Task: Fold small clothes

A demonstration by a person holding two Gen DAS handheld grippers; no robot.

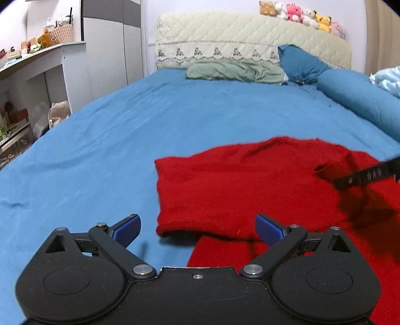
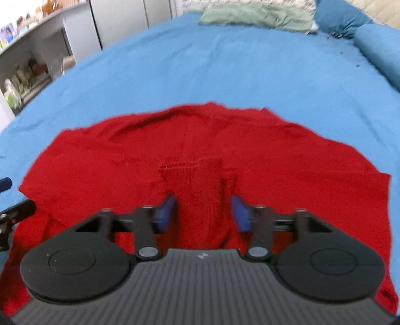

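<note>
**Where things lie on the bed**

The sweater (image 1: 225, 190) lies flat on the bed sheet (image 1: 125, 130), near its front edge; the left gripper (image 1: 197, 231) hangs over the sweater's left edge, the right gripper (image 2: 203, 212) over its middle, straddling a folded-in sleeve (image 2: 200, 190); behind, at the headboard (image 1: 250, 42), lie pillows (image 1: 235, 71); plush toys (image 1: 297, 13) sit on top; shelves (image 1: 32, 57) stand left of the bed.

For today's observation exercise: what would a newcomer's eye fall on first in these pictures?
The bright red sweater, spread on the blue bedsheet, stands out first. Next, the left claw held wide open at its near left corner. Far behind, a row of plush toys tops the headboard.
</note>
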